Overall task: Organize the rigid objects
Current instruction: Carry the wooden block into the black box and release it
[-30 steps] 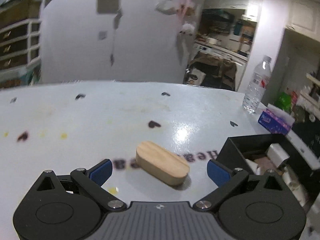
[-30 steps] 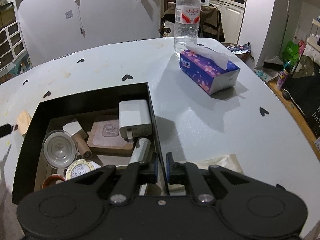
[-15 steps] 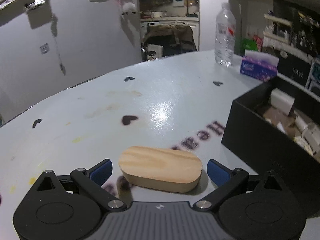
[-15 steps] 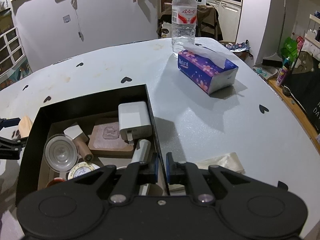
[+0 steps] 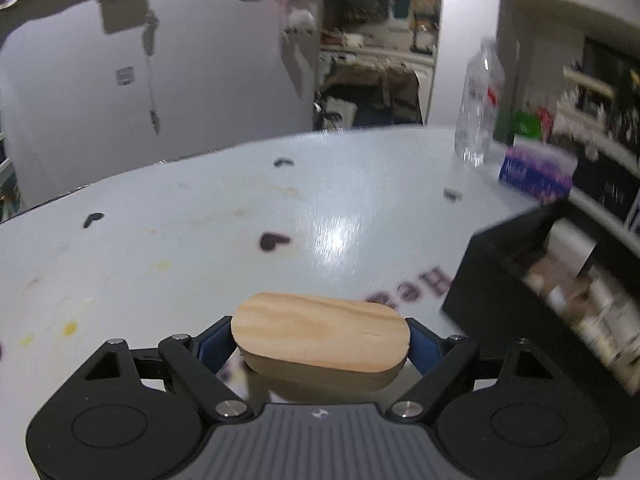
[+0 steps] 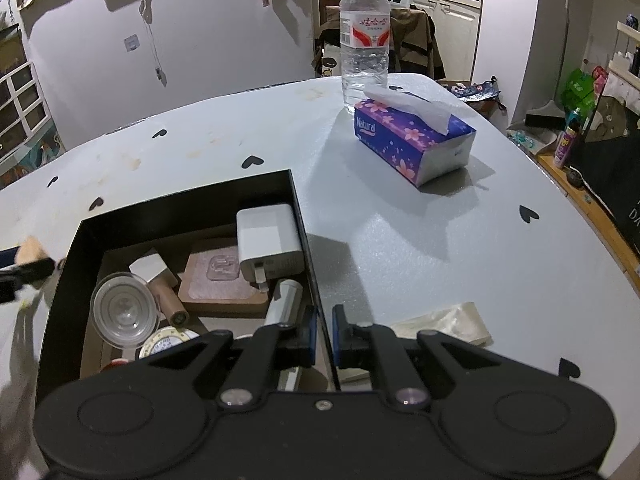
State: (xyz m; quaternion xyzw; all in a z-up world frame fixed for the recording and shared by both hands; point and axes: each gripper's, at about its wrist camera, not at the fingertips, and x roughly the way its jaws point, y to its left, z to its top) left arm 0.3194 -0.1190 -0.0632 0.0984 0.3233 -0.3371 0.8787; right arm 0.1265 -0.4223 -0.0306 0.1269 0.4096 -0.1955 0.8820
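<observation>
Your left gripper (image 5: 320, 346) is closed on the wooden block (image 5: 320, 336): the two blue pads (image 5: 214, 346) press on its rounded ends, and the block lies flat between them, its long side across the view. From the pictures you cannot tell whether the block rests on the worktop (image 5: 200, 240) or is a little above it. The left view is blurred, mostly on the right side.

To the right of the block stands the black box (image 5: 480, 280), near but apart from it. Your right gripper (image 6: 324, 346) is nearly closed and pinches the thin right wall of this box (image 6: 308, 248) between its pads, one pad inside and one outside.

Inside the box you see a white charger (image 6: 268, 240) against the right wall, a brown card with a clear hook (image 6: 220, 276) beside it, a clear round lid (image 6: 124, 314), a small wooden piece with a white head (image 6: 158, 278) and a silver cylinder (image 6: 284, 298) near your right gripper.

In the right view the end of the wooden block (image 6: 30, 250) shows at the left edge, outside the left wall of the box.

Farther on the worktop stand a purple tissue pack (image 6: 412, 144) and, just behind it, a water bottle (image 6: 364, 36). A folded pale bag (image 6: 444, 324) lies just right of your right gripper.
</observation>
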